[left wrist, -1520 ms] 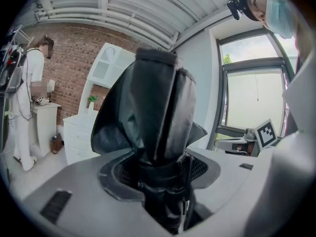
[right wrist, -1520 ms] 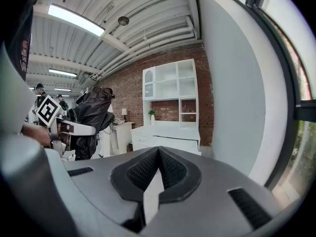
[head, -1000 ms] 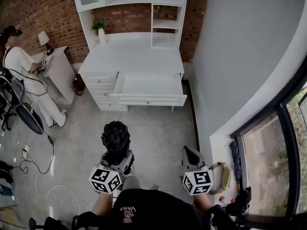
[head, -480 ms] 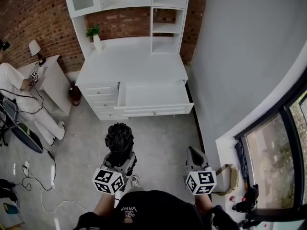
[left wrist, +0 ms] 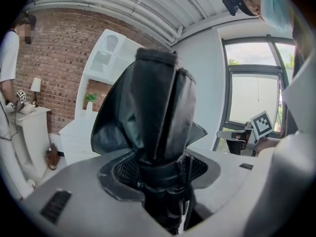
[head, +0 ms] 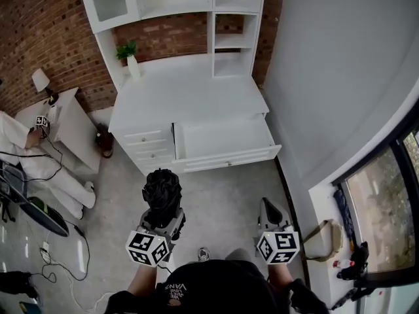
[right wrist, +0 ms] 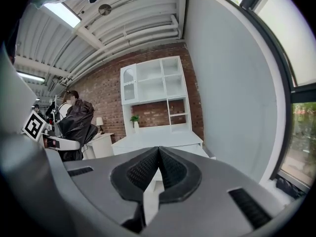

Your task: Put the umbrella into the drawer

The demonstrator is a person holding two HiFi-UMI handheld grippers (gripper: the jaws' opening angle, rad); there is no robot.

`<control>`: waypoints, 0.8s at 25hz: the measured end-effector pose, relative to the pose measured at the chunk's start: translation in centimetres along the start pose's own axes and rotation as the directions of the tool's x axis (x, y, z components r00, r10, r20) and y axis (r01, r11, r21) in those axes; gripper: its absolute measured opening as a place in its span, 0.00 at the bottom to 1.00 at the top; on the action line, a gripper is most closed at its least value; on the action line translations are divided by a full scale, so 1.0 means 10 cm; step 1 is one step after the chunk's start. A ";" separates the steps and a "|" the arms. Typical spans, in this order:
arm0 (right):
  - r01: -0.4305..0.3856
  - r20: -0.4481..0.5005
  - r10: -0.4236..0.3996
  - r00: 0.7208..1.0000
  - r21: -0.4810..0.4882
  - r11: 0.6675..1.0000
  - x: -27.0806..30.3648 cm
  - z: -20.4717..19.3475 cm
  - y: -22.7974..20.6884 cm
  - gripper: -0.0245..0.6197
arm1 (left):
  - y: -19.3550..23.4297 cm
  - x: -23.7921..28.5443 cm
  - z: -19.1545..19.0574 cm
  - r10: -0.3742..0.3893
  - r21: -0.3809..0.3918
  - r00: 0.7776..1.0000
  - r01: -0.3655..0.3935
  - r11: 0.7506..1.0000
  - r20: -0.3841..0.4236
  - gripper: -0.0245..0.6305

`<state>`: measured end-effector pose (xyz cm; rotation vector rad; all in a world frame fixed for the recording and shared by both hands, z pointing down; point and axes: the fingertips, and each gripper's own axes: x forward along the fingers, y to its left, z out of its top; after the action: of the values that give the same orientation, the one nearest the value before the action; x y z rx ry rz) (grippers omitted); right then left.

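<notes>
A folded black umbrella [head: 162, 188] stands up out of my left gripper [head: 162, 212], whose jaws are shut on its lower part. In the left gripper view the umbrella [left wrist: 153, 102] fills the middle, pinched between the textured pads of the left gripper [left wrist: 158, 171]. My right gripper [head: 269, 207] is shut with nothing in it; in its own view the right gripper [right wrist: 159, 151] has its pads meeting at the tips. The open white drawer [head: 230, 157] juts out of the desk a short way ahead of both grippers, and its inside looks bare.
The white desk [head: 190, 93] carries a shelf unit and a small potted plant [head: 129, 51]. Left of it stand a side table [head: 69, 120] with a lamp and a person in white [head: 29, 156]. Cables lie on the floor at left. A grey wall and a window are at right.
Both grippers have been carried forward toward the desk, so the desk and its open drawer now lie nearer. The umbrella stays held in the left gripper.
</notes>
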<state>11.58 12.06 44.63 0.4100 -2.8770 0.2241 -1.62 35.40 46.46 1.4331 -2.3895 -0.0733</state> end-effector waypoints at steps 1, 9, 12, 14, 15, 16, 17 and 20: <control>0.005 -0.004 -0.005 1.000 0.002 1.000 0.04 -0.02 0.03 0.04 | 0.07 0.01 0.00 0.001 -0.002 1.000 -0.001 1.000 -0.003 0.39; 0.043 -0.036 -0.042 0.998 0.017 0.999 0.37 -0.04 -0.08 0.04 | 0.32 0.35 -0.05 -0.022 -0.034 0.999 0.021 0.999 -0.039 0.39; 0.039 -0.027 -0.038 0.999 0.031 0.999 0.57 0.01 -0.17 0.04 | 0.38 0.58 -0.02 -0.027 -0.034 0.998 0.025 0.999 -0.050 0.39; 0.040 -0.025 -0.039 0.999 0.033 0.999 0.72 0.04 -0.27 0.04 | 0.42 0.76 0.02 -0.028 -0.034 0.998 0.026 0.999 -0.053 0.39; 0.042 -0.027 -0.042 0.999 0.034 0.999 0.79 0.05 -0.34 0.04 | 0.42 0.86 0.04 -0.031 -0.033 0.998 0.029 0.999 -0.054 0.39; 0.046 -0.028 -0.045 0.999 0.036 0.998 0.87 0.07 -0.41 0.04 | 0.42 0.96 0.07 -0.036 -0.031 0.998 0.034 0.999 -0.056 0.39; 0.049 -0.027 -0.048 0.998 0.037 0.998 0.94 0.10 -0.48 0.04 | 0.43 1.07 0.11 -0.041 -0.025 0.997 0.040 0.999 -0.059 0.39; 0.058 -0.017 -0.057 0.998 0.046 0.997 1.16 0.21 -0.70 0.04 | 0.45 1.44 0.25 -0.052 0.000 0.996 0.052 0.999 -0.069 0.39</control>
<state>2.37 2.05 46.30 0.4963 -2.8447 0.2840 -12.32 24.87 49.06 1.4742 -2.2985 -0.0347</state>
